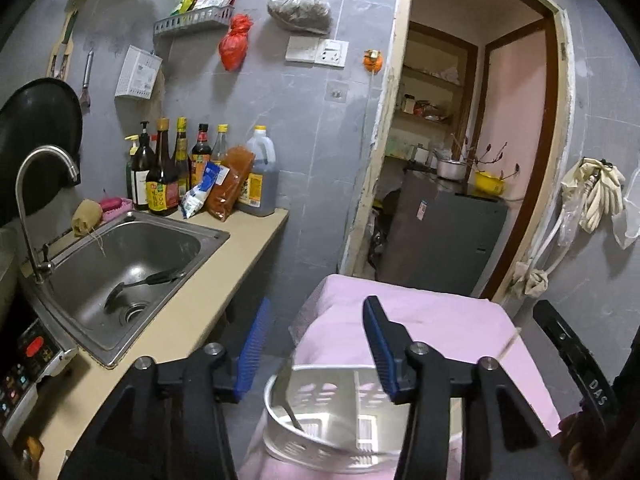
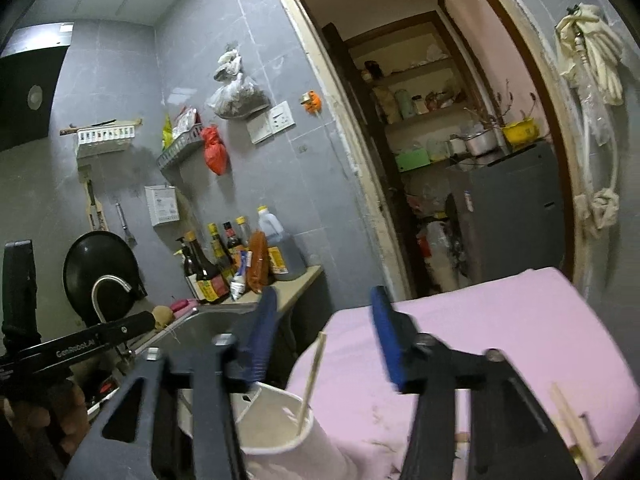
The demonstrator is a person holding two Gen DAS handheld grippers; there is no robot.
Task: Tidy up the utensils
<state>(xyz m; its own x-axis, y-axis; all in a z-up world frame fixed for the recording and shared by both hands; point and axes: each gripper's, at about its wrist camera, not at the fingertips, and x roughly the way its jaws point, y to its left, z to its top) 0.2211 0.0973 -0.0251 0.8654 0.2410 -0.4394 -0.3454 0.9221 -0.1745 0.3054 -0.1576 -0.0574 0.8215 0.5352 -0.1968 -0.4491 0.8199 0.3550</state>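
Observation:
A white slotted utensil holder stands on the pink-covered table, with a metal spoon leaning inside. My left gripper is open and empty, raised above the holder. In the right wrist view the holder holds one wooden chopstick standing upright. My right gripper is open and empty above it. More wooden chopsticks lie on the cloth at the lower right. A black ladle lies in the sink.
A counter at the left carries the steel sink, a tap, sauce bottles and an oil jug. An induction cooker sits at the near left. A doorway with a grey cabinet lies behind the table.

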